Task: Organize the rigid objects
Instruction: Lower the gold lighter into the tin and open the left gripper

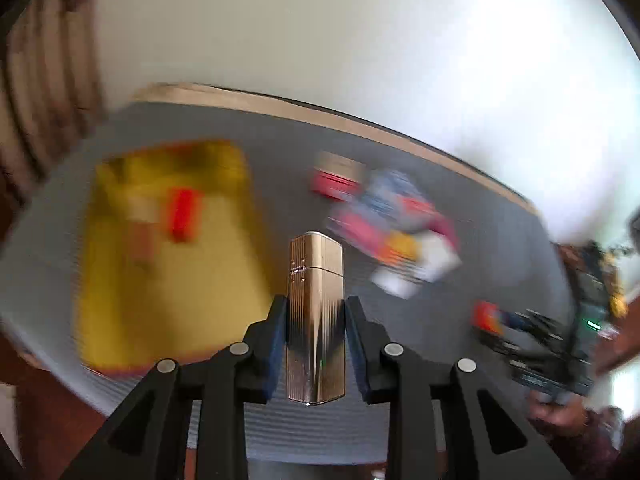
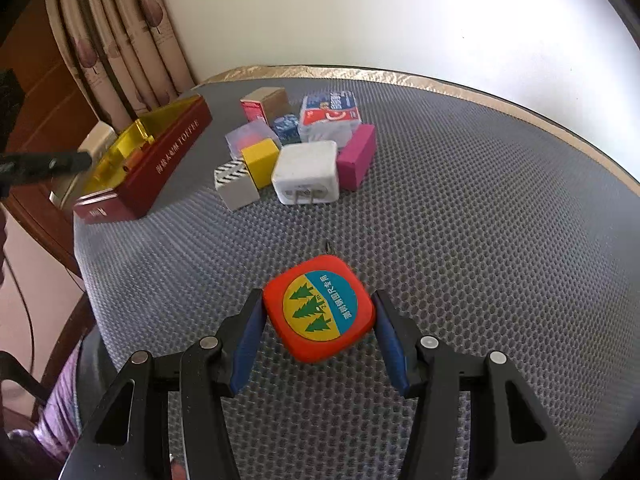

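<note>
Left wrist view. The left gripper (image 1: 316, 316) pinches one ribbed, gold-coloured metal lighter (image 1: 316, 320) between its two blue-padded fingers (image 1: 276, 344), carried above the grey honeycomb-textured table mat (image 1: 280, 152). At 10 o'clock of the lighter lies one open tin box with a yellow-gold lining (image 1: 168, 256); it already holds what appears to be one red object (image 1: 184, 214) and one pale one, though motion blur makes this uncertain. At 2 o'clock is the blurred pile of unsorted items (image 1: 392, 224). The right gripper shows blurred at 3 o'clock.

Right wrist view. The right gripper (image 2: 320, 320) has its jaws spread around one flat, rounded-square orange tape measure with a tree emblem (image 2: 320, 314), which rests on the mat; the left pad touches or nearly touches it, the right pad stands just beside it. At 12 o'clock the pile counts:
- one white plug adapter (image 2: 306, 172)
- one magenta block (image 2: 358, 156)
- one yellow cube (image 2: 260, 160)
- one grey striped block (image 2: 236, 186)
- one translucent box (image 2: 246, 138)
- one small blue item (image 2: 286, 126)
- one tan-and-red carton (image 2: 264, 104)
- one white, blue and red pack (image 2: 330, 118)

At 10 o'clock stands the dark red toffee-labelled side of the tin.

Progress, as judged: early. Perhaps two items are boxed, one lighter is in transit, and one tape measure plus eight piled items remain.
</note>
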{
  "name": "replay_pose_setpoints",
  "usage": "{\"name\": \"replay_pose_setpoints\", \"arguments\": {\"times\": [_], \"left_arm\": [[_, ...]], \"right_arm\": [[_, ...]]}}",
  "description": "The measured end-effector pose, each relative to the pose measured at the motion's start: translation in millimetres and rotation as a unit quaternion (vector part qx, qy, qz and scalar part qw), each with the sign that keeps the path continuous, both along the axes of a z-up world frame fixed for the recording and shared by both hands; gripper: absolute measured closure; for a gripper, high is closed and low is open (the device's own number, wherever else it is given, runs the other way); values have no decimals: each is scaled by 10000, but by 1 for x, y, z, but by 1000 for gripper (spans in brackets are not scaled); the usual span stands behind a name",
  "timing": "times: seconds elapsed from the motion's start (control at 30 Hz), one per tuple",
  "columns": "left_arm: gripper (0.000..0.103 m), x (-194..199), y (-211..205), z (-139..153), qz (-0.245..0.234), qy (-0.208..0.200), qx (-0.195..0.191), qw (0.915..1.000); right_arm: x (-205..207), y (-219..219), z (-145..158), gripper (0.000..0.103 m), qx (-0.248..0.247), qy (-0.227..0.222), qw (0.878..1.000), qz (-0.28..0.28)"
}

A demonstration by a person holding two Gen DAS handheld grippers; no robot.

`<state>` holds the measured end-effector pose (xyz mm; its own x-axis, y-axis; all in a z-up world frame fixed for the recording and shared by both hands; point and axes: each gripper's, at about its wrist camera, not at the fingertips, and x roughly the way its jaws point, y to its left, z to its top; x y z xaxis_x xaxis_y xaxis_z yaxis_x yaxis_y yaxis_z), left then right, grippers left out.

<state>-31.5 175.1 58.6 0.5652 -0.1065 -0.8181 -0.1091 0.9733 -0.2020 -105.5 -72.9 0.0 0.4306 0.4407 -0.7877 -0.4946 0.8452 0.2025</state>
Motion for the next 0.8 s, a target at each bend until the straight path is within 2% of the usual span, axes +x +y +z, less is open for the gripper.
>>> {"name": "replay_pose_setpoints", "arguments": {"times": [0.07, 0.13, 0.27, 0.4, 0.47, 0.7, 0.8], "left_arm": [[74, 11, 36, -6, 322, 197, 190, 9991], [74, 20, 72, -16, 588, 462, 203, 9970], [74, 30, 103, -38, 795, 814, 493, 9923], [74, 43, 107, -53, 868, 911, 710, 9895], [74, 48, 111, -58, 916, 968, 696, 9886], [74, 65, 116, -64, 1096, 1042, 1125, 9821], [73, 70, 117, -62, 1033, 900, 1233, 9829]], "right_arm": [[-1, 4, 2, 53, 38, -3, 10000, 34], [-3, 7, 4, 53, 33, -14, 10000, 65], [-5, 13, 8, 53, 38, 5, 9999, 103], [-1, 17, 13, 53, 38, 21, 9999, 114], [0, 19, 14, 53, 51, 30, 9999, 112], [2, 23, 17, 53, 99, 77, 9999, 86], [2, 25, 18, 53, 120, 93, 9998, 105]]}}
